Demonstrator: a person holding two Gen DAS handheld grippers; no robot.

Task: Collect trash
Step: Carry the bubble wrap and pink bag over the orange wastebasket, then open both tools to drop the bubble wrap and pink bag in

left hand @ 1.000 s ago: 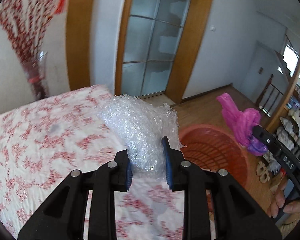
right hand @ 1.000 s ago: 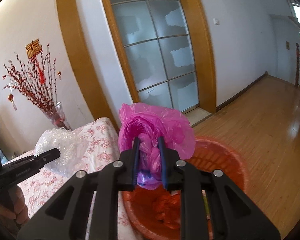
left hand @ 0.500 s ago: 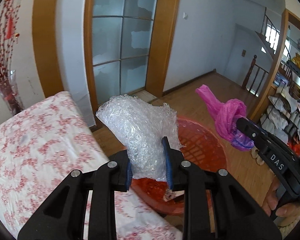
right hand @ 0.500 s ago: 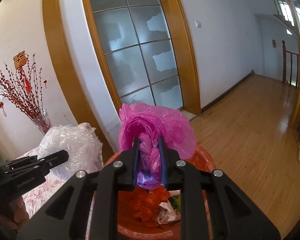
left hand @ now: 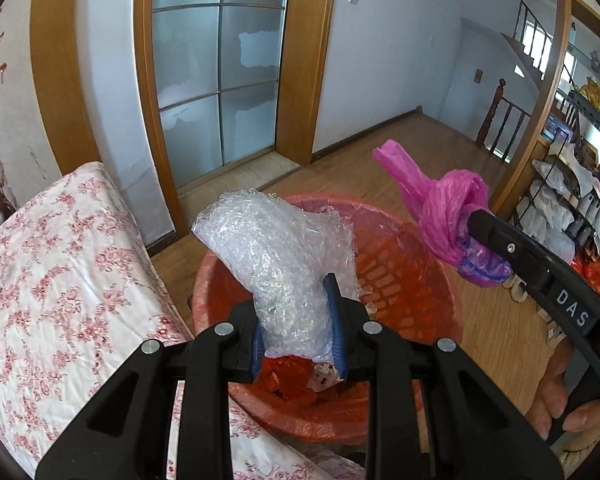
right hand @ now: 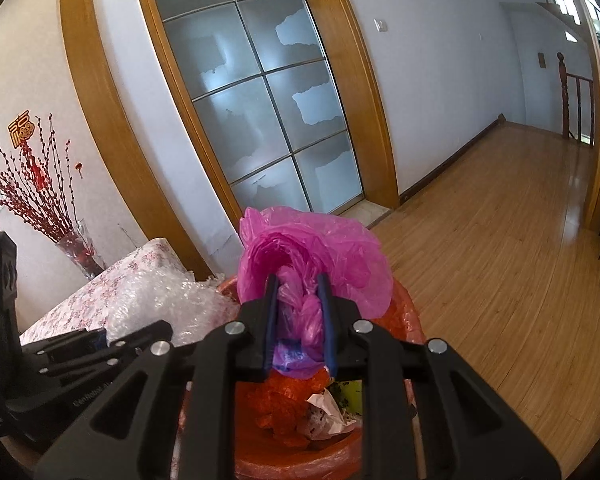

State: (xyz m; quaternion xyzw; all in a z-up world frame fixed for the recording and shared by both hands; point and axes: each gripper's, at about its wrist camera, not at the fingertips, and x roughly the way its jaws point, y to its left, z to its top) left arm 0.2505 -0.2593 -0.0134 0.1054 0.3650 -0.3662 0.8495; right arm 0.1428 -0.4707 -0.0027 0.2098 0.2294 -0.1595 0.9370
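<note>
In the left wrist view, the left claw fills the lower middle of the frame, its blue pads closed tight on a crumpled wad of clear bubble wrap. The wad hangs over a red basket on the wooden floor, which sits at the centre of the frame. Red plastic and scraps of paper lie inside the basket. A surface covered in a white cloth with red flowers takes up the lower left, touching the basket's left edge. At the right of the frame, the right claw reaches in, clamped on a knotted pink plastic bag held above the basket's right rim. A hand grips that tool at the lower right.

In the right wrist view, the pink bag sits pinched between the pads at centre, above the basket.
</note>
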